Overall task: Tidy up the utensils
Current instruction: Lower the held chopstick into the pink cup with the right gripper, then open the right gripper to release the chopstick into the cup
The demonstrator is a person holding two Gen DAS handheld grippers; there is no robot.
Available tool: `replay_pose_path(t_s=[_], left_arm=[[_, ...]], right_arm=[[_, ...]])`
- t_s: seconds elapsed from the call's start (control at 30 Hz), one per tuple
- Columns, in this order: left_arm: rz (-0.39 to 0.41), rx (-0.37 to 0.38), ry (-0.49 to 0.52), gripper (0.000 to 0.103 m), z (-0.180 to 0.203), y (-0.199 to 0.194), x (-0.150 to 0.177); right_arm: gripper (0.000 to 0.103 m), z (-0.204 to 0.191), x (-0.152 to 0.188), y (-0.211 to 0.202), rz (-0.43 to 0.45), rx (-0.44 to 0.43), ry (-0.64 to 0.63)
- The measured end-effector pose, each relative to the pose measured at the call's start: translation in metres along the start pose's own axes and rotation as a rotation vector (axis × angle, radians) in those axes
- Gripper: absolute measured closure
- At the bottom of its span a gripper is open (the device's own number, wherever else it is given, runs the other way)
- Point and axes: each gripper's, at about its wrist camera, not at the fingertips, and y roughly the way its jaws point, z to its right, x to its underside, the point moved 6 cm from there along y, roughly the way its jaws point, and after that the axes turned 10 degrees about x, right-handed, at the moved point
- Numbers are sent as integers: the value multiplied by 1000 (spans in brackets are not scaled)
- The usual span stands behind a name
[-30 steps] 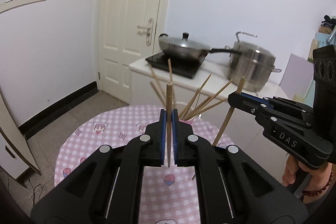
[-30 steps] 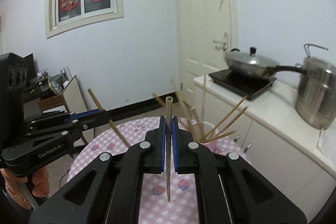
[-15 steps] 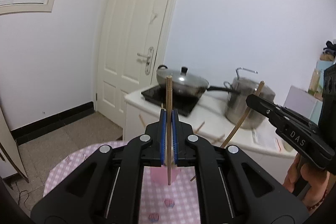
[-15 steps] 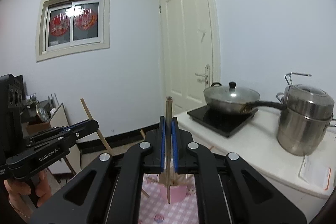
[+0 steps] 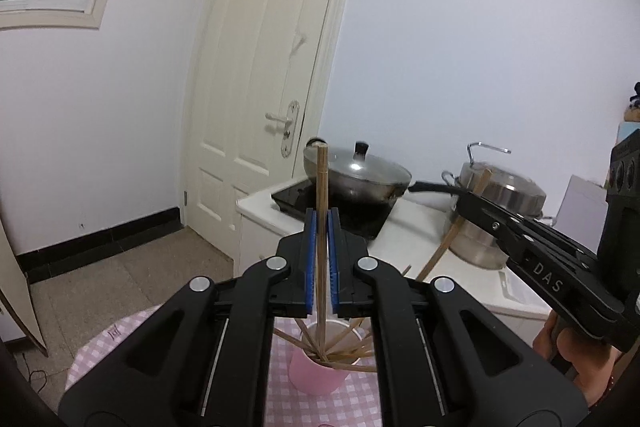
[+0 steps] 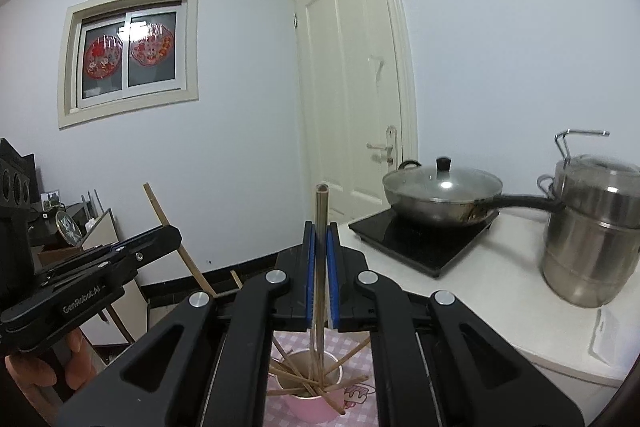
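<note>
Several thin wooden chopsticks [image 6: 304, 375] already lean fanned in the pink cup [image 6: 308, 405], and two more are yet to go in. Above the cup, the left gripper [image 5: 322, 263] pinches one upright chopstick [image 5: 321, 187], and the right gripper [image 6: 320, 267] pinches another chopstick [image 6: 321, 211].

Left gripper [image 5: 321, 227], right gripper [image 6: 320, 239]: black plastic, blue pads, silver screws. White lettering "DAS", "GenRobot.AI" on sides.

Pink cup [image 5: 316, 373], tan chopsticks [image 5: 321, 211], pink-and-white checked cloth [image 5: 288, 407], blue-padded black fingers [image 5: 310, 259], cream door [image 5: 264, 75].
</note>
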Motion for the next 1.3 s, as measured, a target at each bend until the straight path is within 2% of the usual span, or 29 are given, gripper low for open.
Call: replay_pose_path(t_s=[0.77, 1.0, 1.2, 1.3], left_arm=[[-190, -18, 45, 97, -11, 37, 82], [-200, -16, 47, 97, -13, 36, 85], [-223, 17, 14, 97, -12, 32, 81], [-218, 23, 7, 96, -12, 26, 78]], right_arm=[[98, 9, 63, 30, -159, 16, -6], [97, 10, 65, 27, -172, 19, -7], [96, 10, 66, 25, -194, 22, -4], [92, 10, 64, 20, -191, 25, -3]])
